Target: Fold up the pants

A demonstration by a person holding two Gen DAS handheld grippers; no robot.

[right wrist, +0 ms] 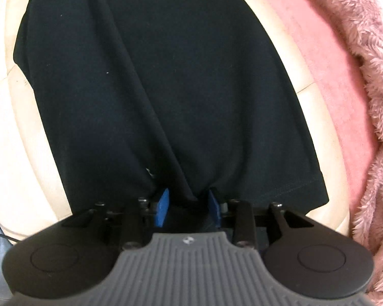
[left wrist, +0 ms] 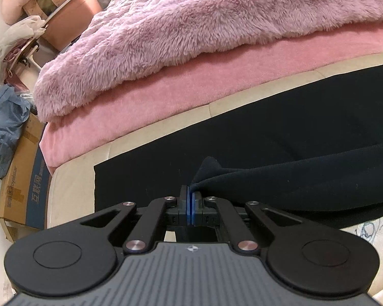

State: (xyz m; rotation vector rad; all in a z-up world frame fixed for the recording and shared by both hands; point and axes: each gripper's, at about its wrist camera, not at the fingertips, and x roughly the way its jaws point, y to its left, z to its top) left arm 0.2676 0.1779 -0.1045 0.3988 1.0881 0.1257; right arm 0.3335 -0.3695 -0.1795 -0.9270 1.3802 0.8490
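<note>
Black pants [left wrist: 268, 140] lie spread across a cream padded surface [left wrist: 71, 178]. My left gripper [left wrist: 190, 191] is shut on a raised fold of the pants, which lifts into a small peak just past the blue pads. The right wrist view looks straight down on the pants [right wrist: 166, 76]. There my right gripper [right wrist: 189, 202] stands open with its fingertips down on the cloth, and a ridge of black fabric sits between the two blue pads [right wrist: 163, 204]. Creases run up the fabric from both fingers. The hemmed edge of the pants [right wrist: 306, 186] lies just right of the gripper.
A fluffy pink blanket [left wrist: 191, 25] and a pink sheet [left wrist: 166, 89] lie beyond the pants, and the blanket [right wrist: 365, 51] borders the right wrist view. Off the surface's left end are a cardboard box [left wrist: 20, 178], blue cloth [left wrist: 5, 127] and a cluttered stand [left wrist: 51, 12].
</note>
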